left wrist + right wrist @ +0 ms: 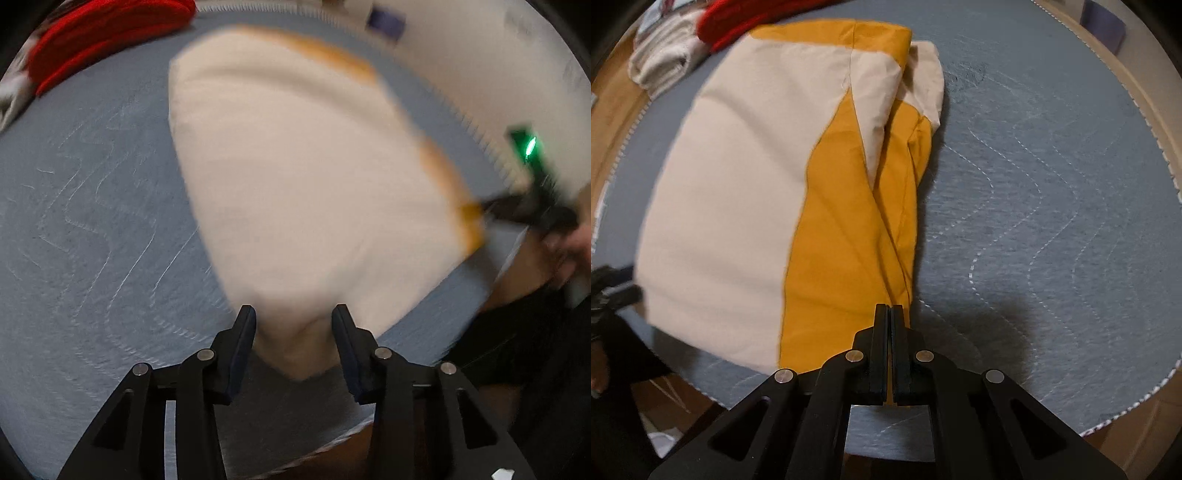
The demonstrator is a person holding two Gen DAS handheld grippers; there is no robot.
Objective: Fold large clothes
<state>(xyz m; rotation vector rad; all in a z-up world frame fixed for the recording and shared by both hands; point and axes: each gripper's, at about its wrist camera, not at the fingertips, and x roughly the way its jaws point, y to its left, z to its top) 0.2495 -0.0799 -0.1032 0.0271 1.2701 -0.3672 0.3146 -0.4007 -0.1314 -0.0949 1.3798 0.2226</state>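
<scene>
Right claw clamped on jacket yellow corner, bottom centre; long axis runs toward upper left. Left claw half-open, cream corner between its pads, grip unclear.

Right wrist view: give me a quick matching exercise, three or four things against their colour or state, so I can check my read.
Things:
1. jacket
2. right gripper
3. left gripper
4. quilted mat

States:
A. grey-blue, wavy stitching
B. jaws apart, cream cloth between them
C. cream and mustard yellow
D. shut on the yellow edge

Pairs: 1-C, 2-D, 3-B, 4-A
</scene>
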